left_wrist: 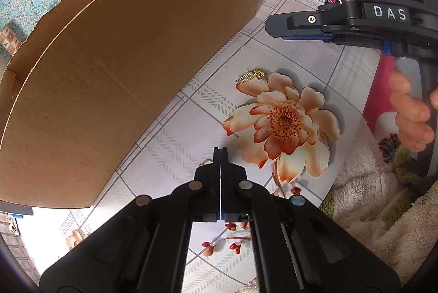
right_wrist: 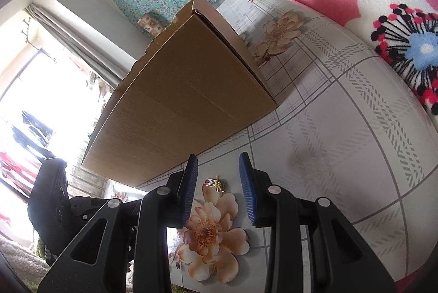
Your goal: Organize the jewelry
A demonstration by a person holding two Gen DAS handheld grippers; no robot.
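Left wrist view. Nearest: left gripper (left_wrist: 220,153), jaws pressed flat together; a small gold loop (left_wrist: 205,163) just beside the left finger, clamped or merely alongside impossible to tell. Beyond, on the flower-print counter (left_wrist: 301,54): gold jewelry piece (left_wrist: 250,75), near the foot of the cardboard box (left_wrist: 123,68). Upper right: right gripper (left_wrist: 276,26), side-on, well above the piece.

Right wrist view. Nearest: right gripper (right_wrist: 219,178), jaws spread wide, nothing between the pads. Gold jewelry piece (right_wrist: 215,182) on the counter (right_wrist: 328,128) in line with the gap. Cardboard box (right_wrist: 186,101) just behind.

Step judged: approach for pickup. Next move calls for lowering, centring on the small piece, closing gently, keeping clear of the box wall.
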